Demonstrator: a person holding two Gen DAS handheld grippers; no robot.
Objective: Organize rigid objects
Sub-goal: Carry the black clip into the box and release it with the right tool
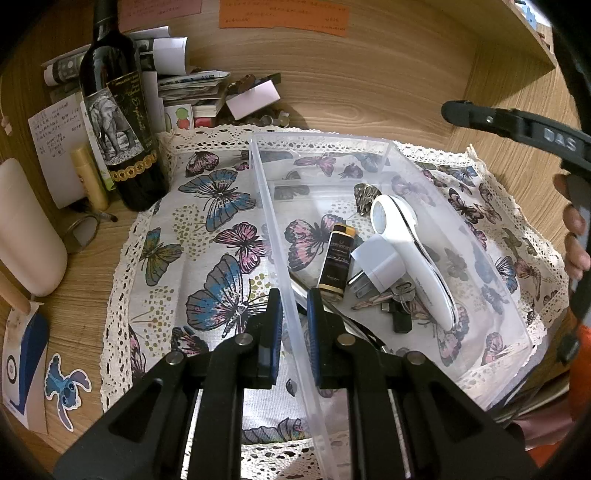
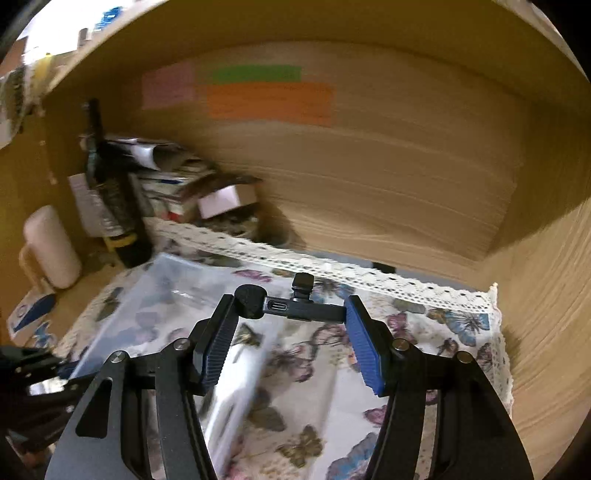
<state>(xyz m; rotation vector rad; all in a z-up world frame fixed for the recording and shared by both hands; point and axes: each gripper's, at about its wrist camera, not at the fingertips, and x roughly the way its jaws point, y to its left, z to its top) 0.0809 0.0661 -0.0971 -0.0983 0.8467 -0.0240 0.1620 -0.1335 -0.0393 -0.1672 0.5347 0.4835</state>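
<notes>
A clear plastic bin (image 1: 480, 258) sits on a butterfly cloth (image 1: 207, 229). In it lie a white handheld device (image 1: 410, 251), a white plug adapter (image 1: 376, 266), a black and gold tube (image 1: 336, 262), keys (image 1: 391, 299) and a metal clip (image 1: 364, 197). My left gripper (image 1: 294, 332) is shut on the bin's left wall, one finger on each side. My right gripper (image 2: 291, 336) is shut on a small black gadget (image 2: 295, 308) with a USB-C port, held across its fingertips above the cloth and the bin (image 2: 166, 295). The right wrist view is blurred.
A dark wine bottle (image 1: 118, 122) stands at the back left beside papers and boxes (image 1: 192, 88). A cream container (image 1: 26, 229) and a lip balm (image 1: 90, 177) stand left. Wooden walls carry coloured notes (image 1: 284, 16). A Stitch sticker (image 1: 66, 387) lies on the desk.
</notes>
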